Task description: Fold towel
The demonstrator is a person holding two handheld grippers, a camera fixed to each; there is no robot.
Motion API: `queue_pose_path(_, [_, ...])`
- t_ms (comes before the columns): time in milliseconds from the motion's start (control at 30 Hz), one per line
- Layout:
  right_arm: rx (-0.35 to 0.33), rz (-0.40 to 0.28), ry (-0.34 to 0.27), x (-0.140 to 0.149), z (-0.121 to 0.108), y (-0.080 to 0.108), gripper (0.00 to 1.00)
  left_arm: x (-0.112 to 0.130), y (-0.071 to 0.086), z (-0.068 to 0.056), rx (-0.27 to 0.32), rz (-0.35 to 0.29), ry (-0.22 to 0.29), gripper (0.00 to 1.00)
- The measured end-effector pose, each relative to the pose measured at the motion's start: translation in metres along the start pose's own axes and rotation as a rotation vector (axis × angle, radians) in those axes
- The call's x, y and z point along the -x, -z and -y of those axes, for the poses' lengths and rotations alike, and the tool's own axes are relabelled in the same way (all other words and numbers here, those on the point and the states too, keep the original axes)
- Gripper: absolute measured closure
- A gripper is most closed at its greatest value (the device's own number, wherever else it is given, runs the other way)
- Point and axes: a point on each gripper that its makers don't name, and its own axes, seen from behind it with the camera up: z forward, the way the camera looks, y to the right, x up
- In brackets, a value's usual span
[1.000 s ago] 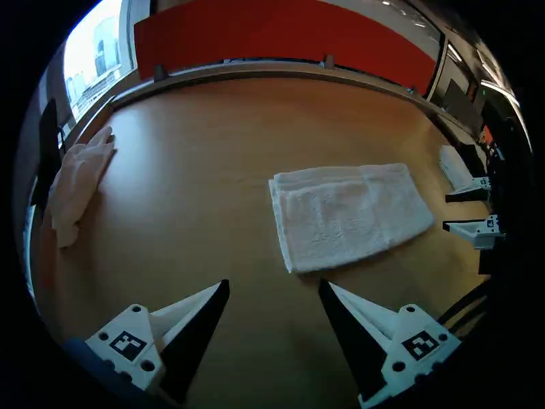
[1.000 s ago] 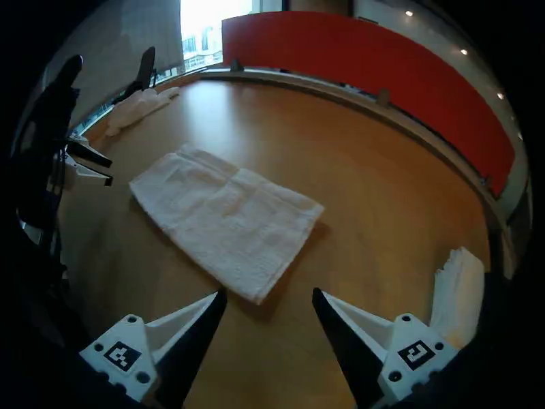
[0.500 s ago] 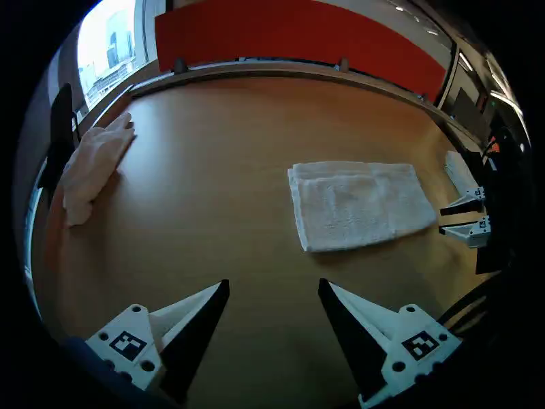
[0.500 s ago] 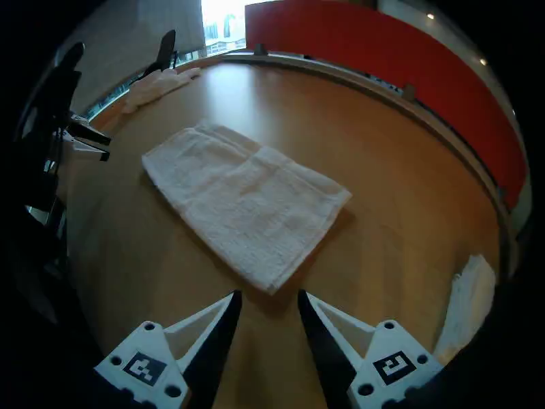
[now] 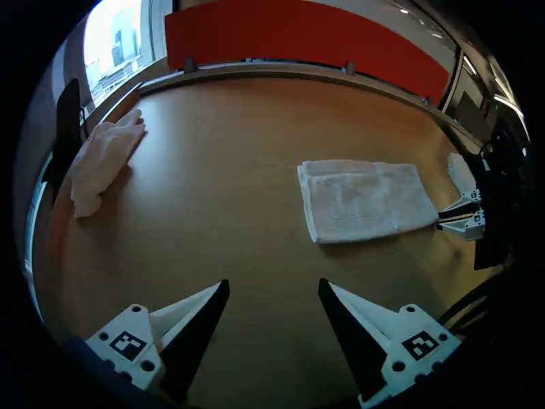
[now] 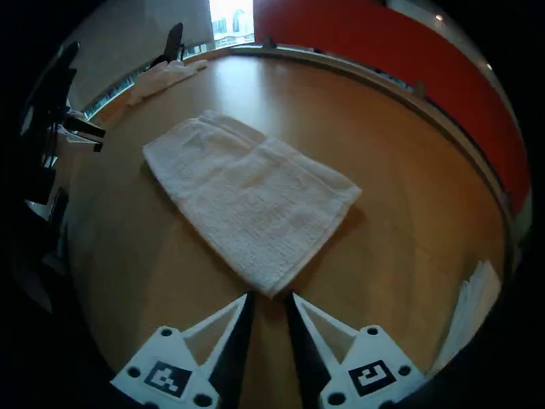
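Towel is soft, limp and light, lying flat at mid-frame on the tabletop, with the right claw narrowed to a slit at its near corner, the best pinch point, and the left claw wide, well apart.

A red partition ran along the wooden surface's far edge; a crumpled cloth lay by one far corner.

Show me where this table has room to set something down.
Widest bare table lies between the crumpled cloth and the folded towel, and beyond the towel to the red panel. It's crowded at the towel's corner by the right gripper and stacked cloths.
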Motion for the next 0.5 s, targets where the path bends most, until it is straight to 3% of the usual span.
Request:
queue_pose_path(167, [0.002,-0.002,0.017,-0.0004,-0.0019,-0.0012,0.76,0.0021,0.0014,0.001,-0.002,0.0,-0.001,0.03])
queue_pose_path(300, [0.007,0.002,0.028,-0.0007,-0.0029,-0.0017,0.91,0.0028,0.0023,0.0005,-0.001,-0.002,0.0,0.03])
queue_pose_path(500, [0.014,-0.006,0.029,-0.0063,-0.0009,0.0028,0.93,0.002,0.0043,-0.0007,0.002,-0.007,0.0,0.03])
